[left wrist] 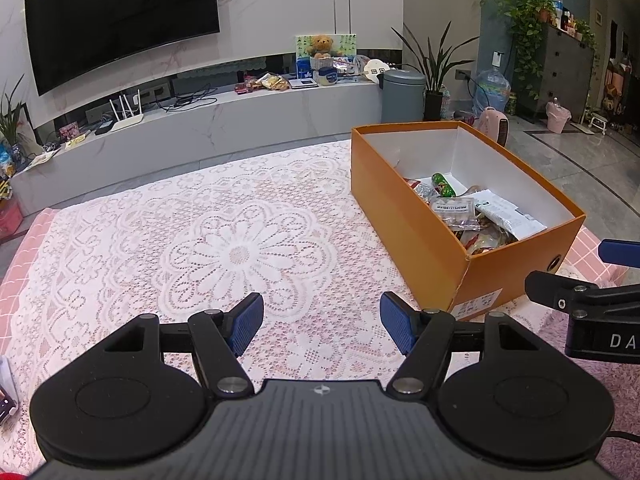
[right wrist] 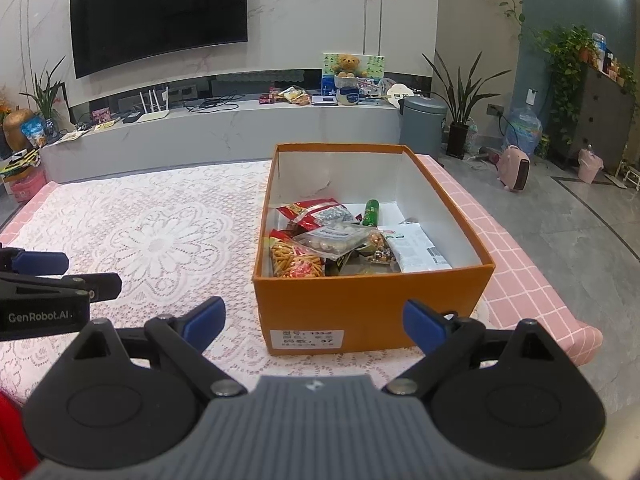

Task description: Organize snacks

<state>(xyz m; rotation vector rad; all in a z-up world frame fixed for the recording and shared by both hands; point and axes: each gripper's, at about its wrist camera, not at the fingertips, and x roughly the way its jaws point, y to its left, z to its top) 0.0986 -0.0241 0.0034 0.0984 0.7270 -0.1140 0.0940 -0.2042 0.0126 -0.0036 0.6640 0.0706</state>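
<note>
Orange cardboard box (right wrist: 372, 304), open-topped, standing on a lace tablecloth (left wrist: 240, 256) laid over a pink checked cover; the snacks (right wrist: 340, 240) already lie heaped inside it, crowded toward the near end, with the far end of the white interior bare. Left gripper (left wrist: 322, 320) hangs over bare lace, jaws parted and holding nothing; the box lies ahead and to its right, its long axis running obliquely away from that tool. Right gripper (right wrist: 314, 322) faces the labelled short end of the box almost squarely, jaws likewise spread and empty, so that the long axis runs nearly straight away from it. Judged from these positions, the right gripper is the nearer to the contents and better aligned for any reach into the box. No loose packet shows on the cloth within either view; the gathering appears largely done, perhaps complete.
</note>
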